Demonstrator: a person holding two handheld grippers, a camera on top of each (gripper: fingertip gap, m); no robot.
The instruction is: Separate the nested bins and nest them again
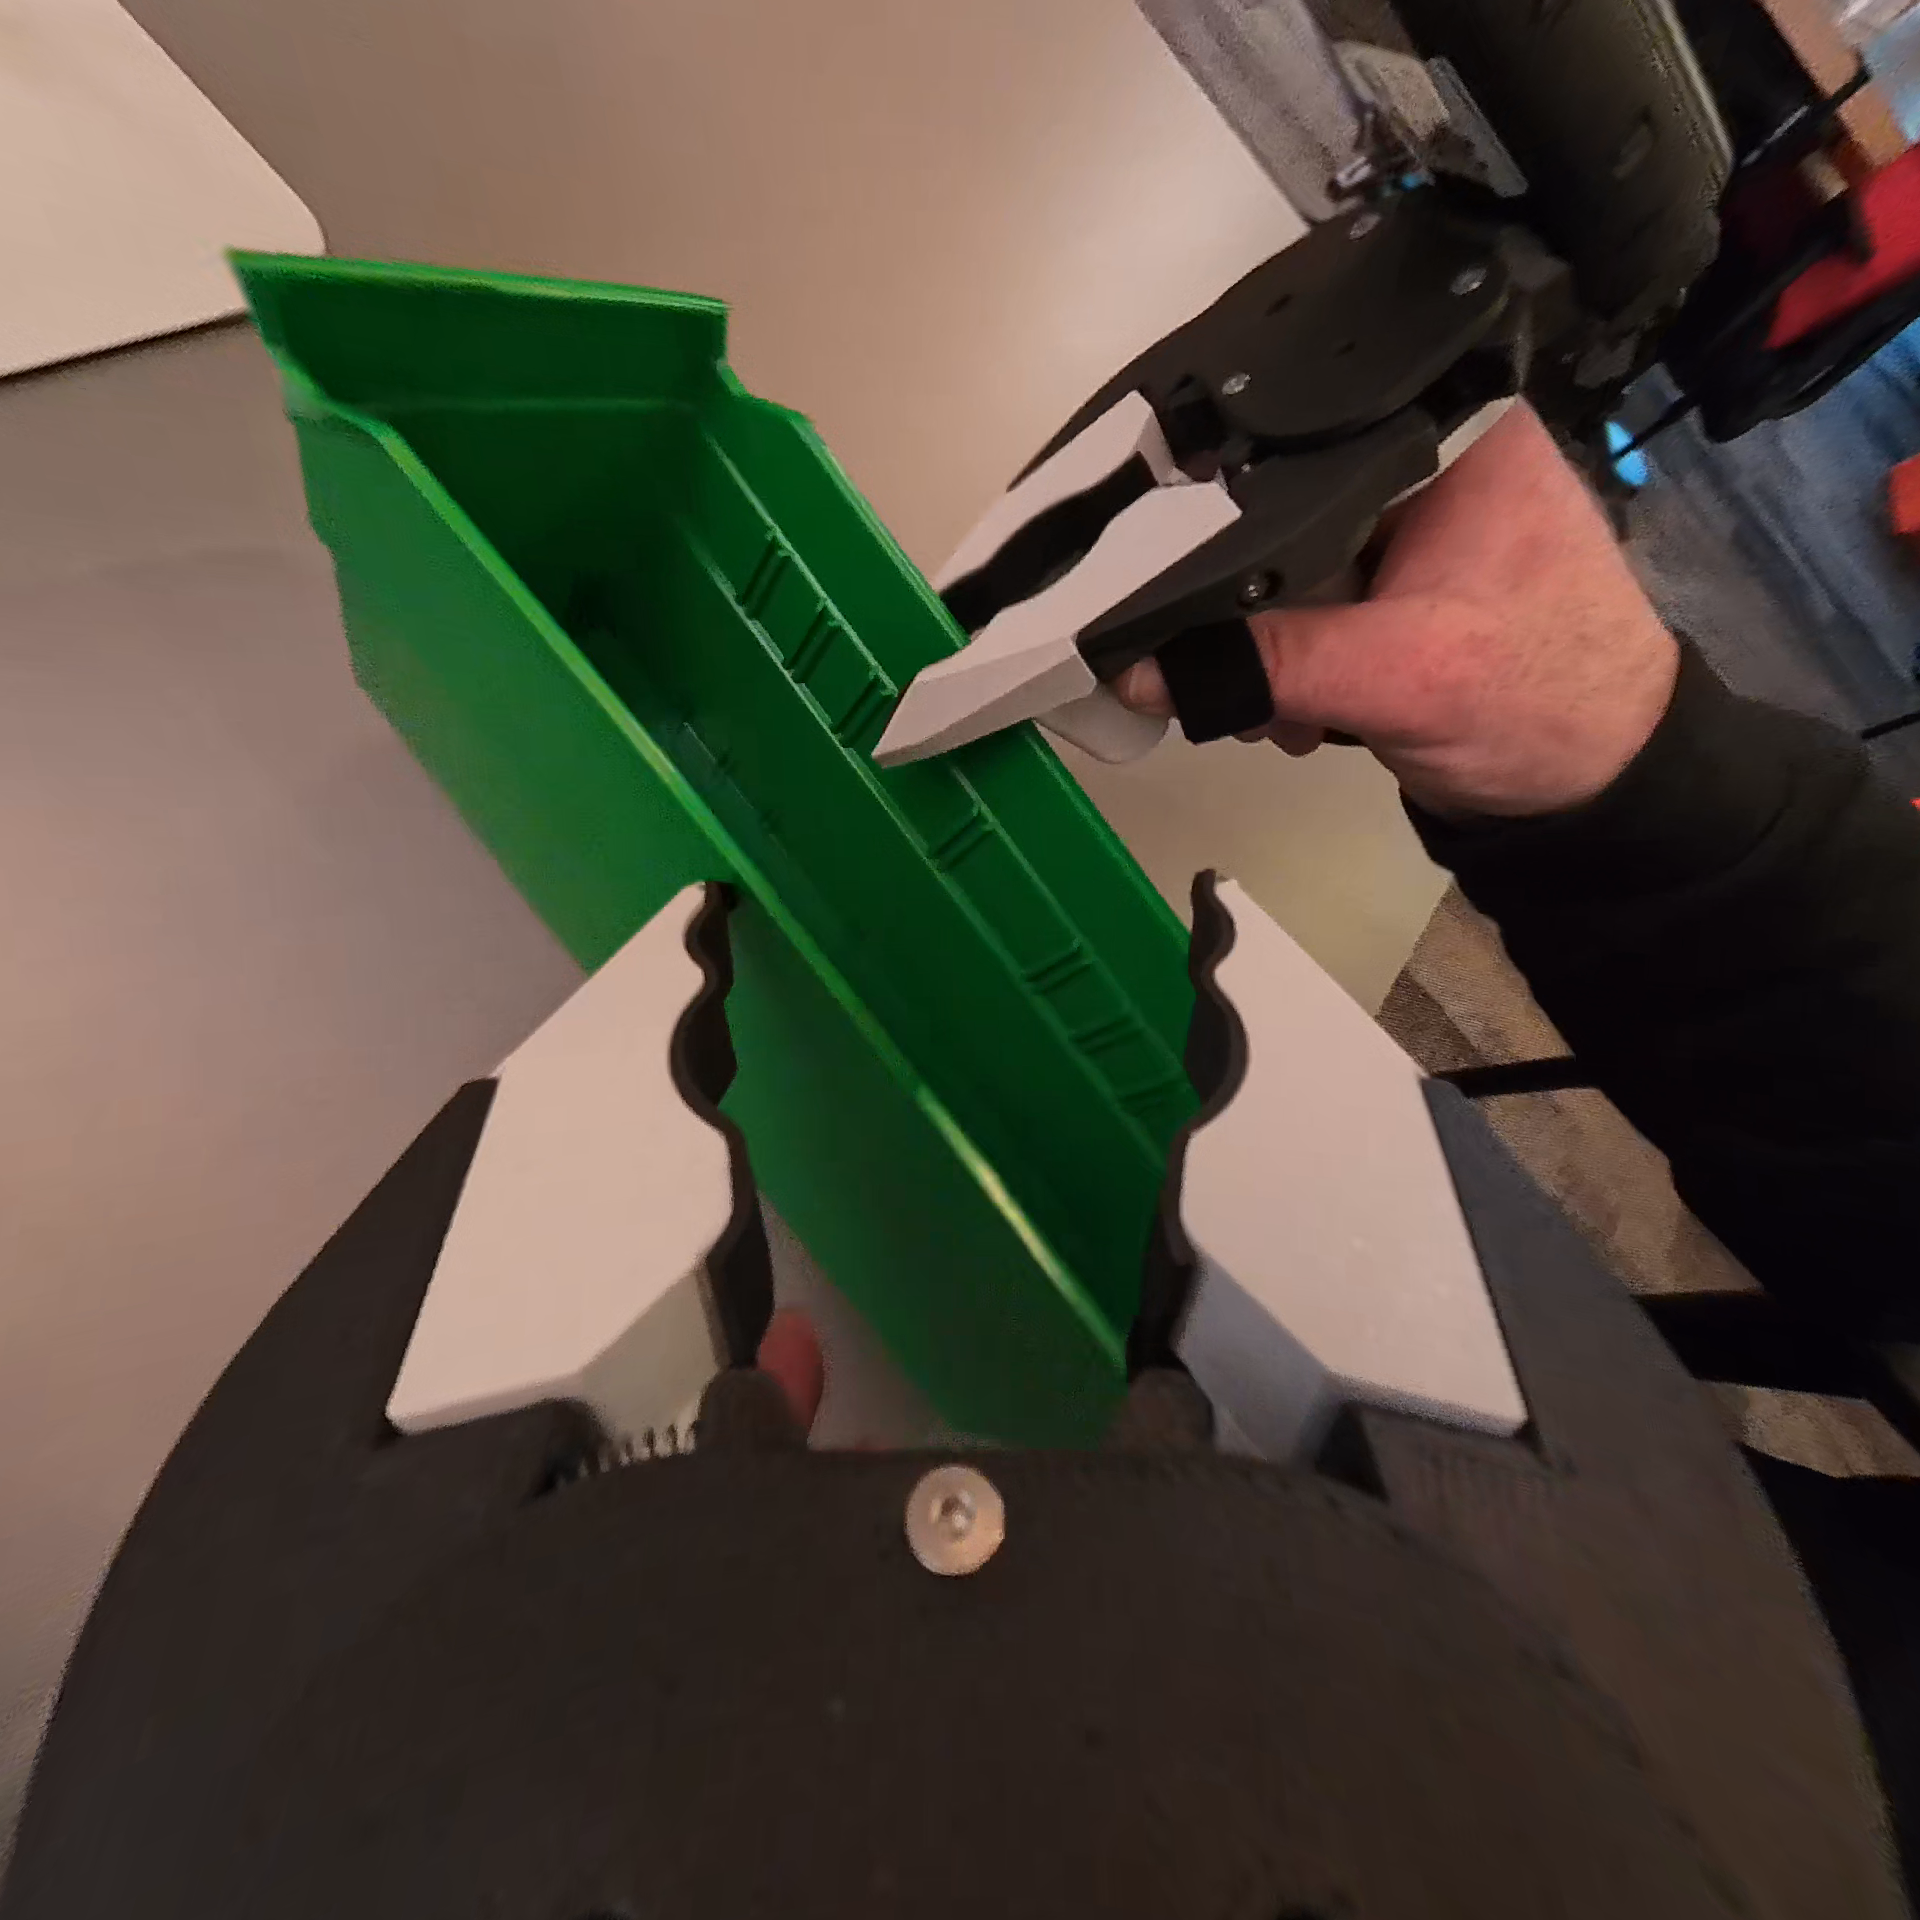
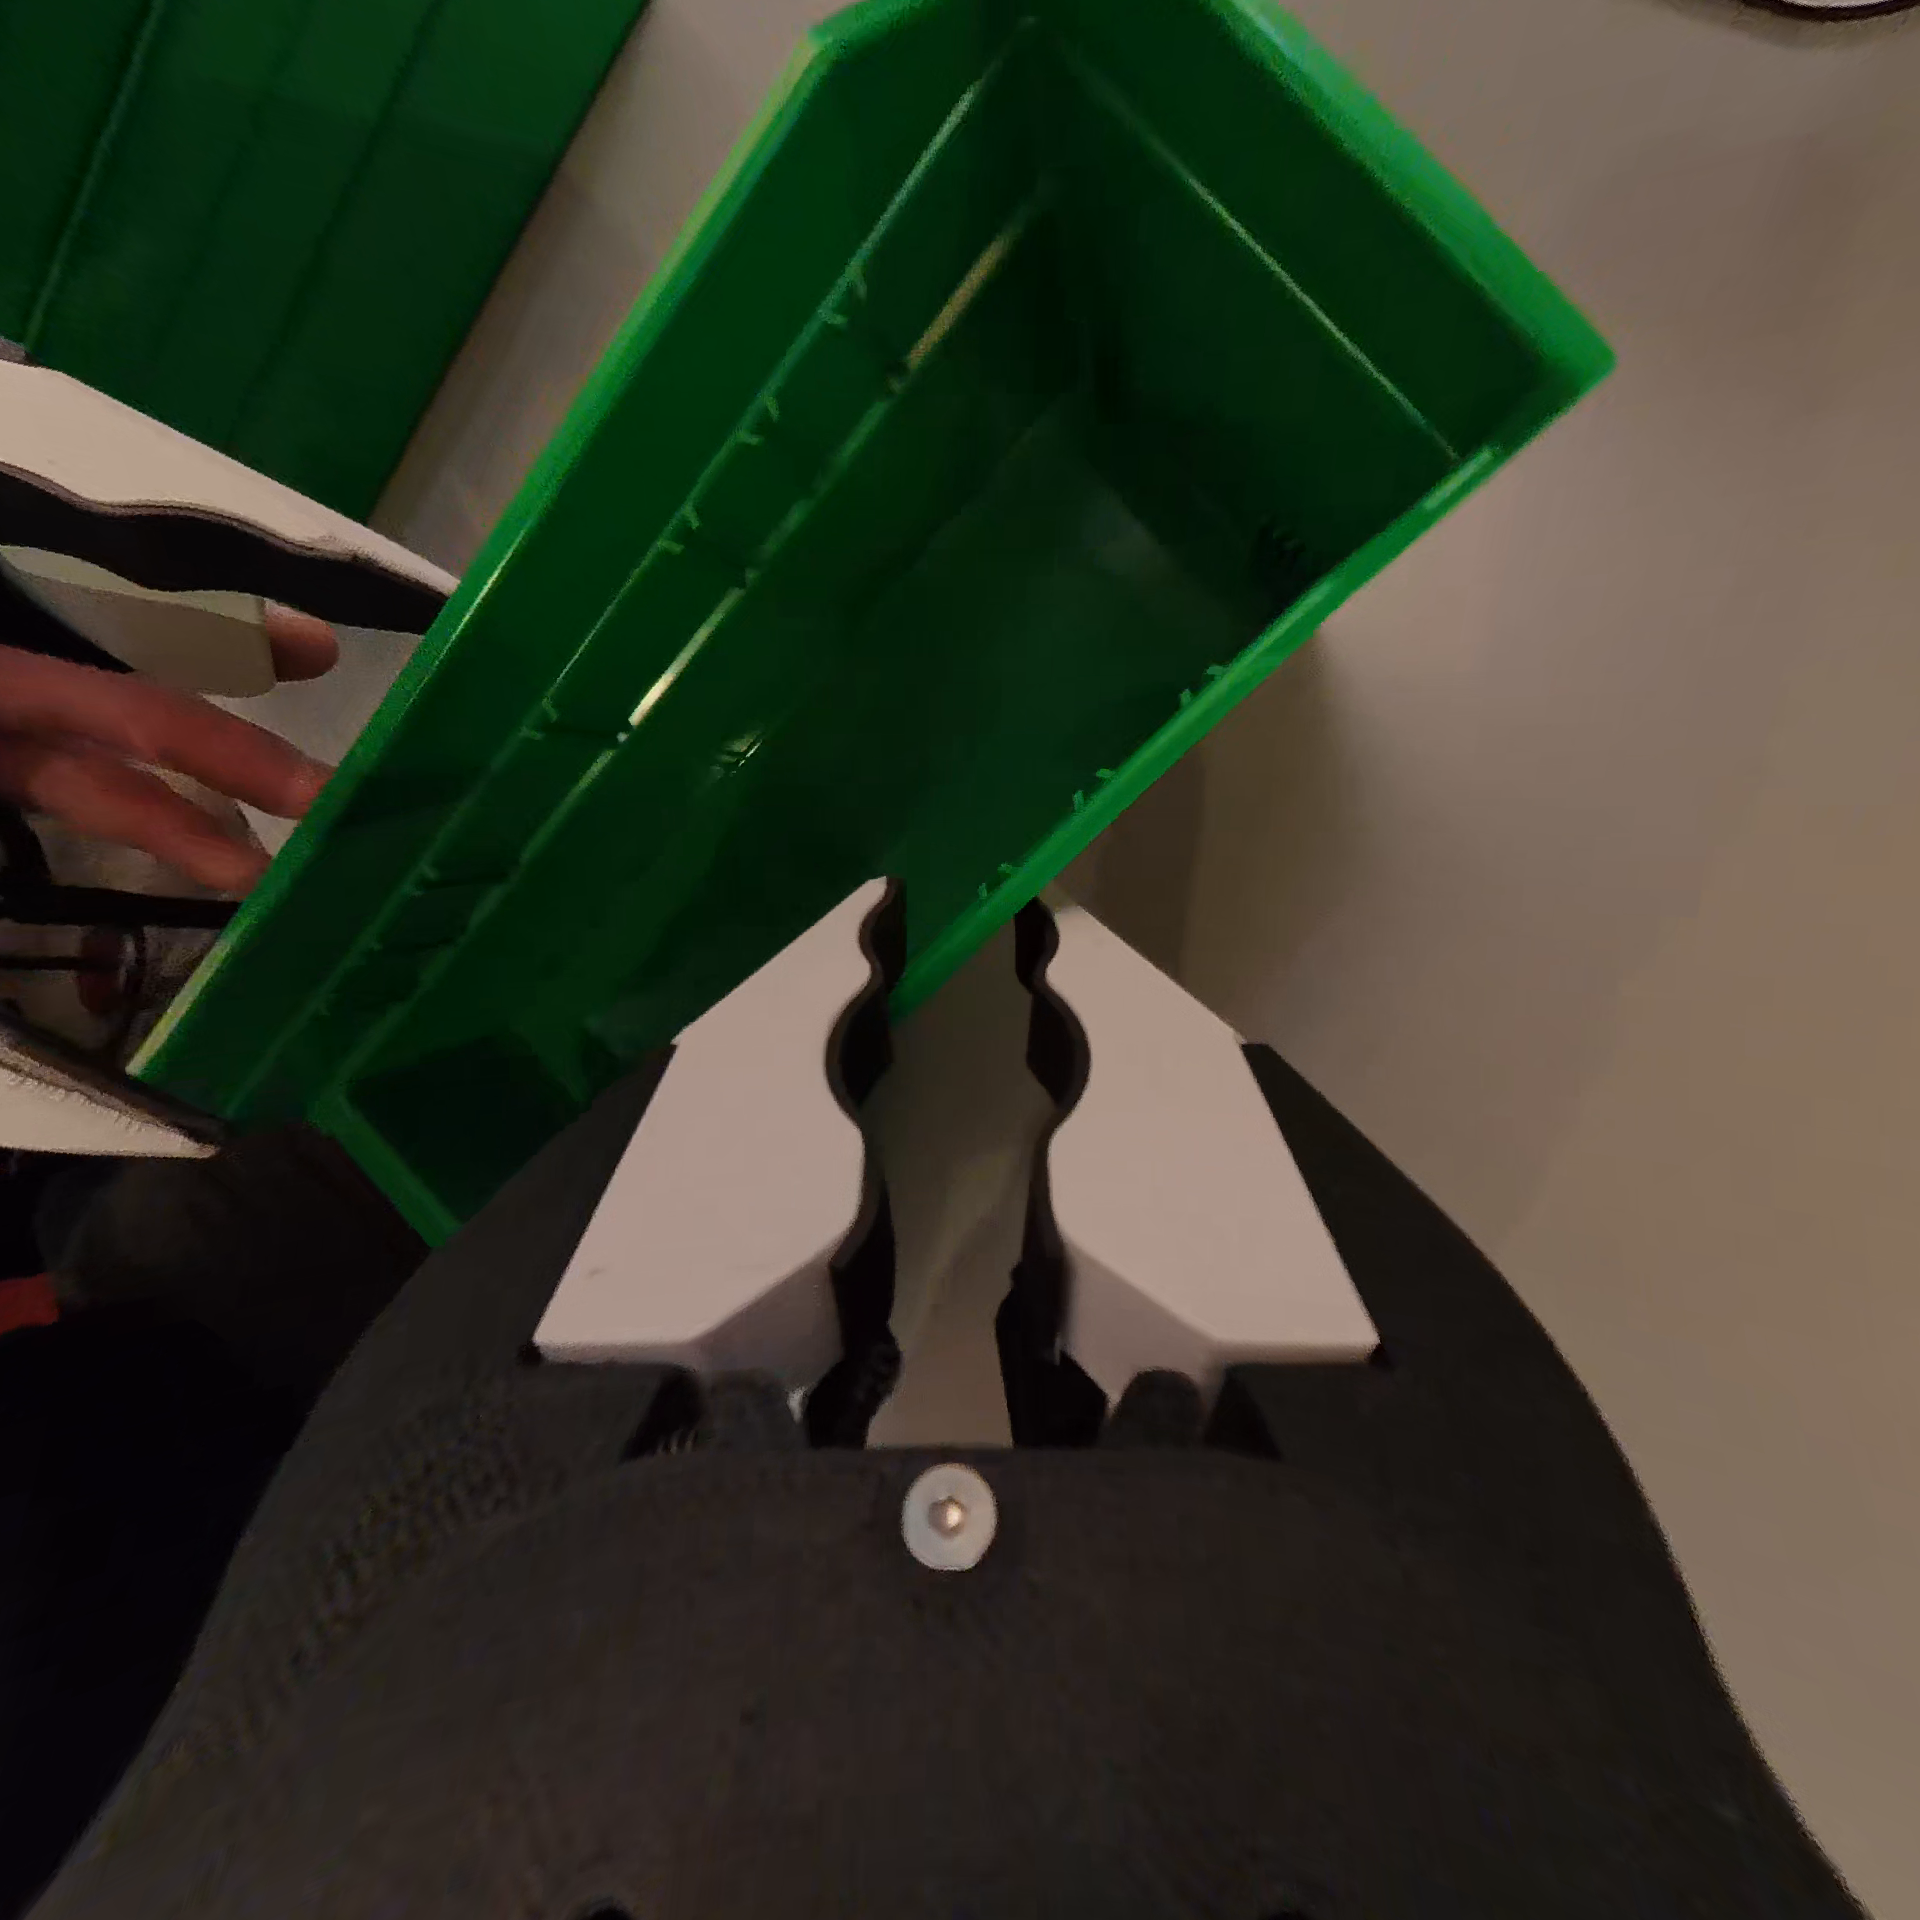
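Green nested bins are held tilted above the table. In the right wrist view I look into them and see an inner rim inside the outer one. My left gripper is shut across their near end, one finger on each side. My right gripper sits on the rim of the right long wall, one finger inside and one outside. It also shows in the left wrist view, reaching in from the right. One of the left gripper's white fingers shows at the bins' left side.
Another green bin lies on the beige table at the far left. The table's right edge drops to a carpeted floor. A person's hand and dark sleeve hold the right gripper. A white panel stands at the far left.
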